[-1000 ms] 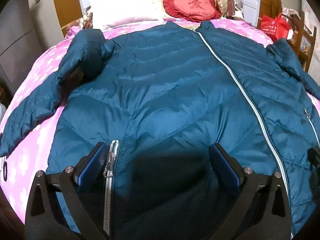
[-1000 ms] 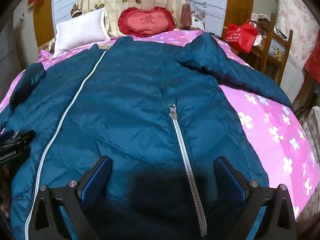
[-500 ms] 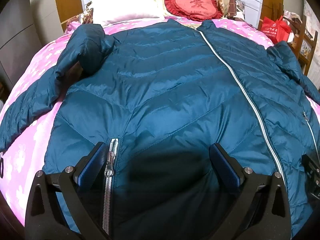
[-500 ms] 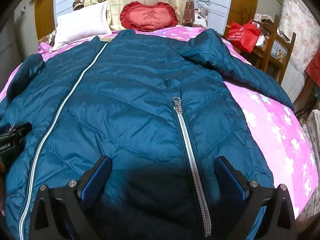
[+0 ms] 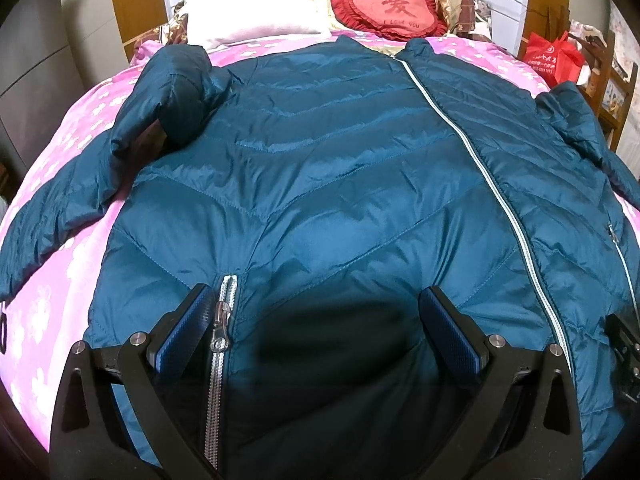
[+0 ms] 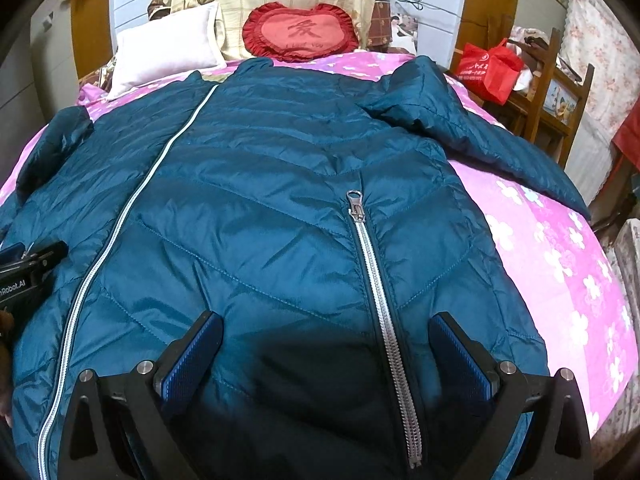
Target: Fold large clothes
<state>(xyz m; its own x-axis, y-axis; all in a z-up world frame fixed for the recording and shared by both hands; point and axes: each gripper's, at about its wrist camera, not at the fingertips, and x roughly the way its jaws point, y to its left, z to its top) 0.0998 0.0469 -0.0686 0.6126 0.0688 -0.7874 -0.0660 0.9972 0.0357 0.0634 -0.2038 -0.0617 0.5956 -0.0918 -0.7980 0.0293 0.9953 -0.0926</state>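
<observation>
Pink bed (image 5: 60,280), teal jacket (image 5: 320,184) spread flat, zipped; left hand-held gripper (image 5: 320,332) and right hand-held gripper (image 6: 326,352) spread wide over hem, empty.

Both the left gripper (image 5: 320,320) and right gripper (image 6: 326,344) hover with fingers spread wide.

Red heart cushion (image 6: 301,32), white pillow (image 6: 166,56)

Each gripper, left (image 5: 316,330) and right (image 6: 324,356), is built of black angular arms with triangular cut-outs, and round silver screws are set at the joints. The fingers (image 5: 186,326) are faced with blue textured pads. At the left edge of the right wrist view, white lettering is seen on the other gripper's black body.
</observation>
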